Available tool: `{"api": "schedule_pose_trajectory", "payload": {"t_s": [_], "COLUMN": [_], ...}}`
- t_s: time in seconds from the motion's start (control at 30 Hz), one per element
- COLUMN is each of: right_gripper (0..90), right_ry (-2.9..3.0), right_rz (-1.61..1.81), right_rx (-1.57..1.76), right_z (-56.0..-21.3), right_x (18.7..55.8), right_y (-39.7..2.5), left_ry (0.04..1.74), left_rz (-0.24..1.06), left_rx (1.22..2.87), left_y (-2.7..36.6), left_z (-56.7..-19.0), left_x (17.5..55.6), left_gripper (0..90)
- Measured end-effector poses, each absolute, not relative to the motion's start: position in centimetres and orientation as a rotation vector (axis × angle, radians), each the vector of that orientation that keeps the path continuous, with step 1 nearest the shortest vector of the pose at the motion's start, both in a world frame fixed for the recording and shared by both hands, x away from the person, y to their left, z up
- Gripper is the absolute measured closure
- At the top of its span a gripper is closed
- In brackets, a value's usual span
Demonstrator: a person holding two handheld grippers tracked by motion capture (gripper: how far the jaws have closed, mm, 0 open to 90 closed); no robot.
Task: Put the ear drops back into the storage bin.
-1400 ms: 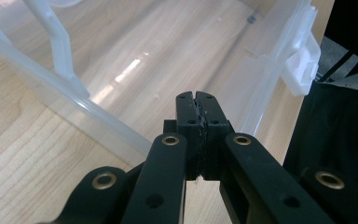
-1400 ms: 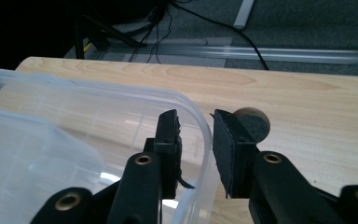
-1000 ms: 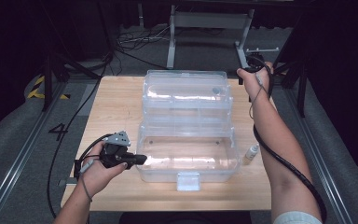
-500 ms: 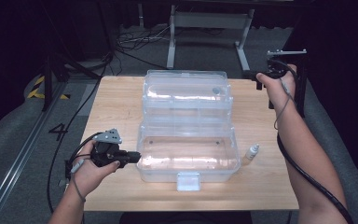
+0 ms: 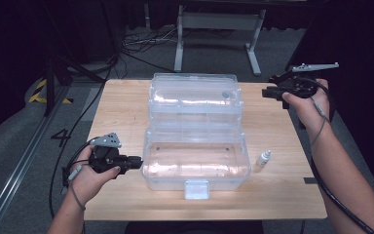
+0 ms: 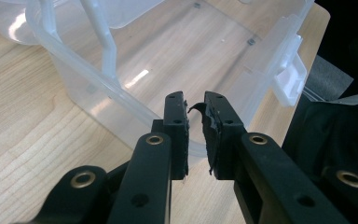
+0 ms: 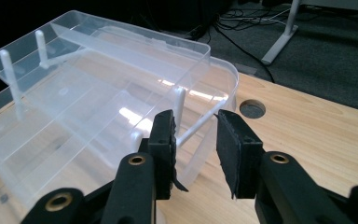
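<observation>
Left gripper (image 5: 137,162) low beside clear box (image 5: 195,161), fingers slightly apart, empty; right gripper (image 5: 268,91) raised, fingers parted, empty.

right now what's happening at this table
A person holds a gripper in each hand beside an opened clear plastic box on a wooden table. The left gripper sits at the box's lower tray, jaws slightly apart around its rim. The right gripper is lifted off to the box's far right side, open and holding nothing. A small white bottle stands to the right of the box.
</observation>
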State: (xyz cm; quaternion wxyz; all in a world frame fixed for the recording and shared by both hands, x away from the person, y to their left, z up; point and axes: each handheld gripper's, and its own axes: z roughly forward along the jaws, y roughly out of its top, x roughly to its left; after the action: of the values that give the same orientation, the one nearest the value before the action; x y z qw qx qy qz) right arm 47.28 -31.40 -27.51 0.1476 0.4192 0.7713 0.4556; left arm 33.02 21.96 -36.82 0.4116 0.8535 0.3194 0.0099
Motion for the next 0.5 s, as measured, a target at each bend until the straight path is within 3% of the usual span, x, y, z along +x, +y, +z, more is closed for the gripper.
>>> {"api": "schedule_pose_trajectory", "payload": {"t_s": [0.5], "right_gripper": [65.9], "right_ry": [2.286], "right_rz": [1.305], "right_rx": [1.141], "right_z": [-28.7], "right_x": [42.3], "right_y": [-34.1], "left_ry": [0.807], "left_rz": [0.021], "left_rx": [2.147], "left_y": [22.1], "left_z": [-36.9], "left_x": [33.0], "left_gripper": [78.8]}}
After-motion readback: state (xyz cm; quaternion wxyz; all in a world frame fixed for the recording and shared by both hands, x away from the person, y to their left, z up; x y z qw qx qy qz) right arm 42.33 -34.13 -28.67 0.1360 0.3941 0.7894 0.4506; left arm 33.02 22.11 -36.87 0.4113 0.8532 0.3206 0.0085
